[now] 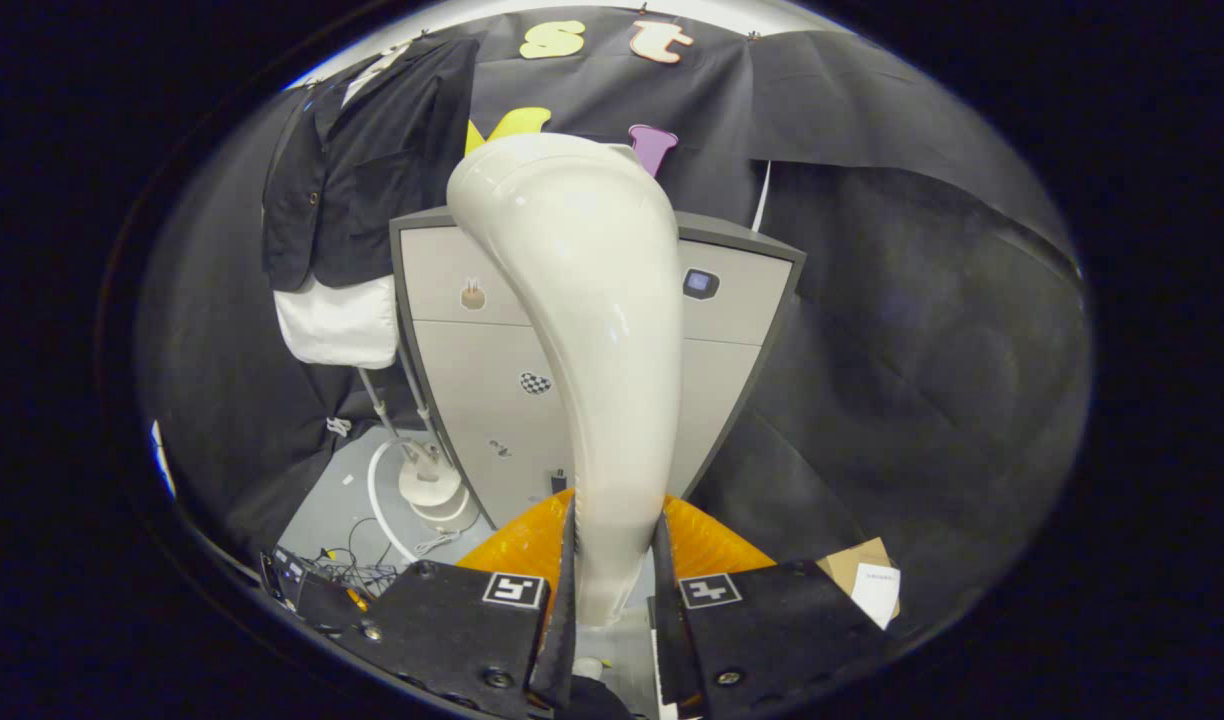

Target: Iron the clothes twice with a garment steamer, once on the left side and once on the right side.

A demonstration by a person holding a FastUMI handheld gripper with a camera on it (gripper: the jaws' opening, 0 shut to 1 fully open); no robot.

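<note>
Straight ahead, the black cloth wall (pixel 922 330) takes up most of the background, hanging in loose folds. Against it stands a grey cabinet (pixel 472 350) with a darker rim, its front carrying a few small stickers. To the cabinet's left a black jacket (pixel 362 170) hangs over a white garment (pixel 337 325), both on a thin stand (pixel 392 400) whose pale round base (pixel 432 490) sits on the grey floor (pixel 322 510), with a white hose curling around it.

Nearest of all is the garment steamer (pixel 592 350) — a glossy cream handle that rises from between the fingers, widens, and bends over towards the jacket at its rounded top. It covers the middle of the cabinet front. The gripper (pixel 612 560) is clenched on the steamer's narrow lower end, one finger pressing each side, and points forward and slightly up at the cabinet. An orange ribbed part (pixel 712 545) shows just beyond the fingers, on both sides of the handle.

Between the steamer's head and the hanging clothes there is open room, and they stand well apart. Smaller things lie low down: a tangle of cables (pixel 342 570) beside the left finger and a cardboard piece with a white paper (pixel 872 585) beside the right.
</note>
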